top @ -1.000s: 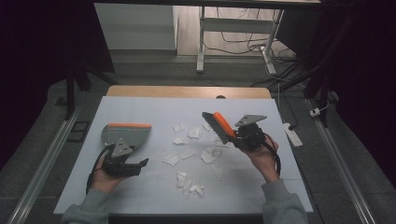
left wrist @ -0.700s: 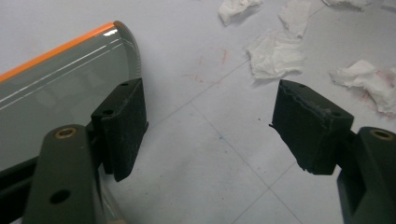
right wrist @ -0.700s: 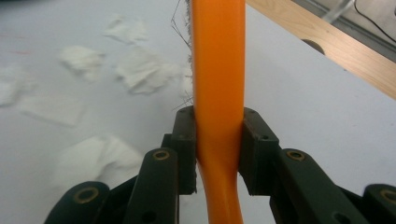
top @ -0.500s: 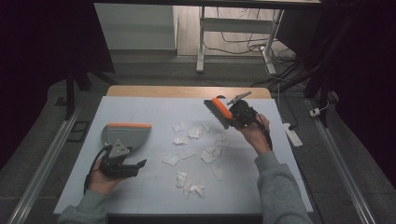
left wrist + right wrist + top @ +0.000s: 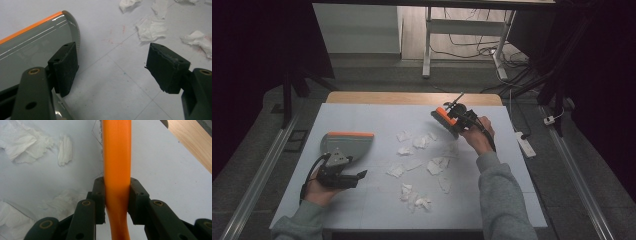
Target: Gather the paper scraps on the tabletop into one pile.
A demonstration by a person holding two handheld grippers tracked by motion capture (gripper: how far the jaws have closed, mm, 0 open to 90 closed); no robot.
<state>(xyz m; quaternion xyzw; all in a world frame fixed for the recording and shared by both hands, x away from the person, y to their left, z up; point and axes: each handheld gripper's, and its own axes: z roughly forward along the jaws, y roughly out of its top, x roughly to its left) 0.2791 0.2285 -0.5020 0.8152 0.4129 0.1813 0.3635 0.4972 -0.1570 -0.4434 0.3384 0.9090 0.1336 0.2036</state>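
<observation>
A grey dustpan (image 5: 347, 145) with an orange rim lies on the left of the pale mat. My left gripper (image 5: 354, 176) rests just in front of it. In the left gripper view its jaws stand wide apart over bare mat (image 5: 112, 67), with the left pad beside the dustpan (image 5: 30, 42). My right gripper (image 5: 459, 119) is raised at the far right, shut on the handle of an orange brush (image 5: 444, 120). The pads clamp the orange handle (image 5: 117, 157) from both sides (image 5: 117, 200). Several torn white paper scraps (image 5: 434, 165) are scattered over the middle of the mat.
The mat (image 5: 377, 120) covers a table whose wooden far edge (image 5: 412, 97) shows behind it. Scraps lie near the left gripper's jaws (image 5: 151, 28) and under the brush (image 5: 27, 142). Cables and a white frame stand on the floor beyond.
My right hand has carried the brush away from over the scraps toward the far right of the table. The left hand and dustpan have stayed put.
</observation>
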